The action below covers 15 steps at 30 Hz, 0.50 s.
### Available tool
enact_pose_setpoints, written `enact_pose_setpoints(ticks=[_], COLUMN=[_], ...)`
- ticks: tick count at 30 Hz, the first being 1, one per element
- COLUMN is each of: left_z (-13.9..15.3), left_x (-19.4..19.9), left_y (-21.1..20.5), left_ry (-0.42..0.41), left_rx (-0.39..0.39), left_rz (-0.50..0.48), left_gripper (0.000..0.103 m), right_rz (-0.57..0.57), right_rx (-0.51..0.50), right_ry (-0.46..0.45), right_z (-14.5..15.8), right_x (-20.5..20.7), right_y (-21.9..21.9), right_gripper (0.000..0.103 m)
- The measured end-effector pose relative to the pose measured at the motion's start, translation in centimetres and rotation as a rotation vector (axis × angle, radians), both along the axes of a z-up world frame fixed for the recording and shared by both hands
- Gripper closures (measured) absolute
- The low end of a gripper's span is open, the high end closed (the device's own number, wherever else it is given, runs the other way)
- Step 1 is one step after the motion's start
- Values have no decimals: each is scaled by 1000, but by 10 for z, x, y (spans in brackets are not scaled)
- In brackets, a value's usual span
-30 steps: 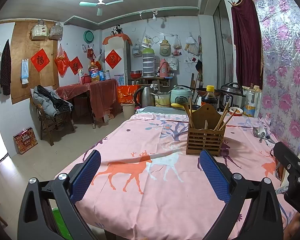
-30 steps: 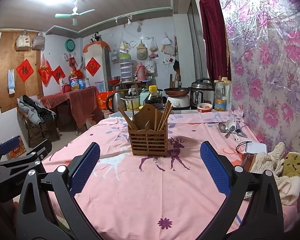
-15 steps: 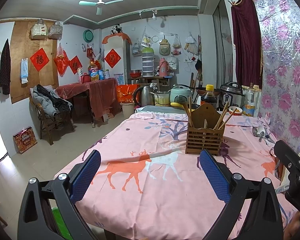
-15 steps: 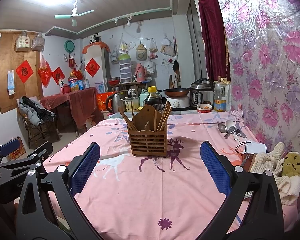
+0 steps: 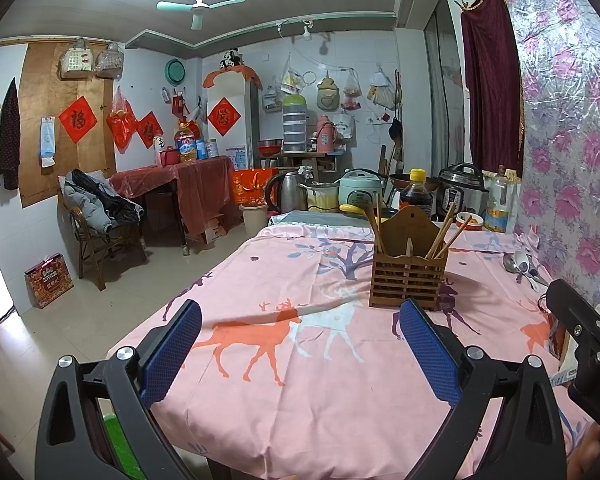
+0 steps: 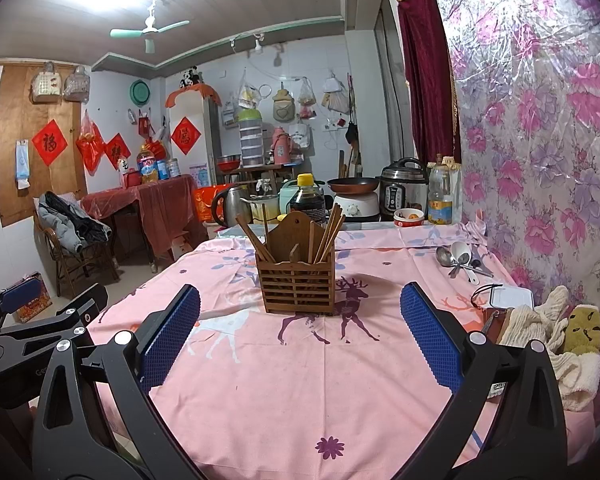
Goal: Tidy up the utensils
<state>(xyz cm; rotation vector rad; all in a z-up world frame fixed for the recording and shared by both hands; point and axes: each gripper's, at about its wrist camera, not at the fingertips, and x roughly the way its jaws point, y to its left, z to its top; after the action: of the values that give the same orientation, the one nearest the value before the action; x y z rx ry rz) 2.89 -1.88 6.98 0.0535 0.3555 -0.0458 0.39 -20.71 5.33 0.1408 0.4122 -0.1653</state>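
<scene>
Spoons (image 6: 460, 258) are your job, and they lie loose by the flowered wall. Near you, your left gripper (image 5: 300, 354) and right gripper (image 6: 300, 336) hang wide apart, holding nothing, ready to grab. Farther off, the wooden holder (image 6: 298, 284) stands with chopsticks (image 6: 330, 232), likely where spoons go.

A home kitchen: a rice cooker (image 6: 403, 188), kettle (image 6: 232, 205) and pan (image 6: 352, 183) sit at 12 o'clock, past the table (image 6: 300, 380).
</scene>
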Motion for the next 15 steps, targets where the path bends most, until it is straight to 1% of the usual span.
enact_pose_setpoints(ticks=[5,9,15], left_z=[-3,-5,-5], left_x=[1,-2,-2], left_y=[-5,-8,-6], left_ry=[6,-11,-4], left_rx=[-1,3,-12], left_rz=[-16,-11,-22], left_gripper=[6,6,6], right_rz=[0,-1,0], right_rx=[1,-1,-1], right_ry=[-1,-1,-1], right_z=[1,0,-1], right_x=[0,0,0], right_y=[0,-1,0], right_gripper=[7,7,7])
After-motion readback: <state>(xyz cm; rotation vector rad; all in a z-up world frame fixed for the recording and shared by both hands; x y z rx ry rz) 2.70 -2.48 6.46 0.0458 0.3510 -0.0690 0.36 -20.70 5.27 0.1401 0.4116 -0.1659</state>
